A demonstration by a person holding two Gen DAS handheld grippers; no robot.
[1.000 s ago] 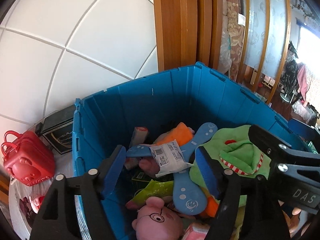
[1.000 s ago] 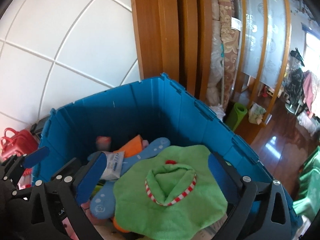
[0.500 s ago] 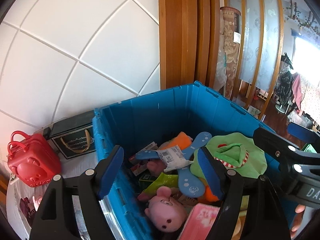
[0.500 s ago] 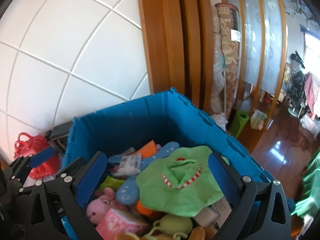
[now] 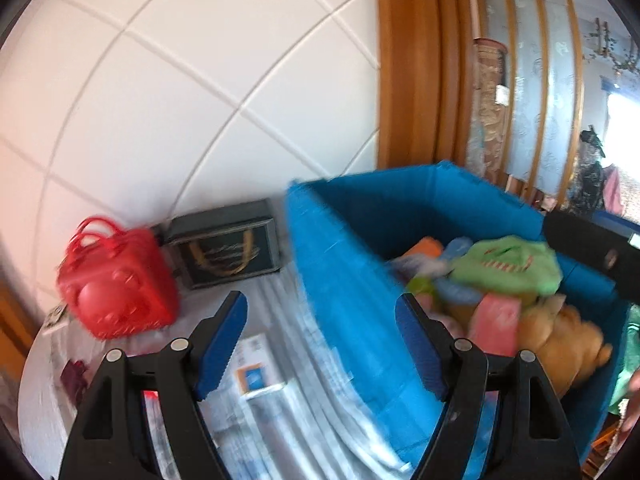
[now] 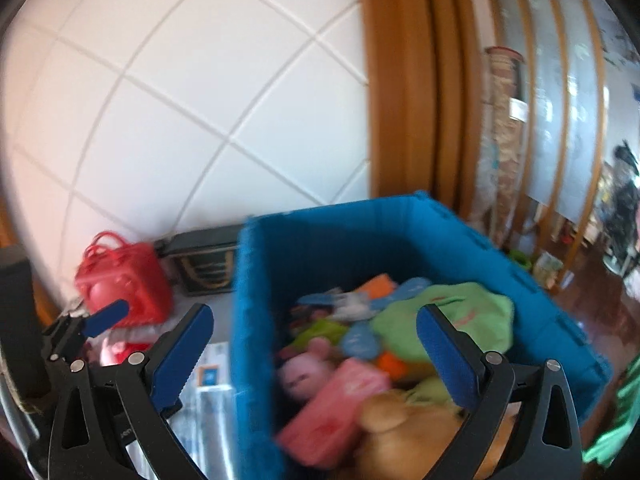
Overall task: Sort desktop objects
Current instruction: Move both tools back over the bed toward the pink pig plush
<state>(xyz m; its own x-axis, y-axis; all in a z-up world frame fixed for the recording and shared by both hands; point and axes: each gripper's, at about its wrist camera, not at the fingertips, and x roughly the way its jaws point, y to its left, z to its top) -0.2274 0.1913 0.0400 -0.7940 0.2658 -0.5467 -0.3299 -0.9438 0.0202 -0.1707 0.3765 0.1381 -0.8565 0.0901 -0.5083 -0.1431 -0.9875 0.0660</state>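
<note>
A blue bin [image 5: 360, 280] [image 6: 252, 320] full of toys stands on the table against the white wall. In it lie a green cloth [image 5: 504, 264] [image 6: 452, 320], a pink box [image 5: 496, 328] [image 6: 340, 408], a tan plush [image 5: 560, 340] [image 6: 400, 432] and a pink plush [image 6: 308, 368]. My left gripper [image 5: 320, 344] is open and empty, in front of the bin's left wall. My right gripper [image 6: 316, 356] is open and empty too, above the bin's near left corner. One blue finger [image 6: 106, 316] of the left gripper shows at the right wrist view's left edge.
Left of the bin, a red toy bag [image 5: 116, 284] [image 6: 124, 284] and a dark box [image 5: 228, 248] [image 6: 208, 264] stand by the wall. A white carton with a blue label [image 5: 252, 372] lies on the striped table cover [image 5: 288, 420]. Wooden door frames rise behind the bin.
Both grippers have drawn back from over the bin and shifted left, still open. The bin now sits to the right in both views, and the red bag, dark box and table came into view.
</note>
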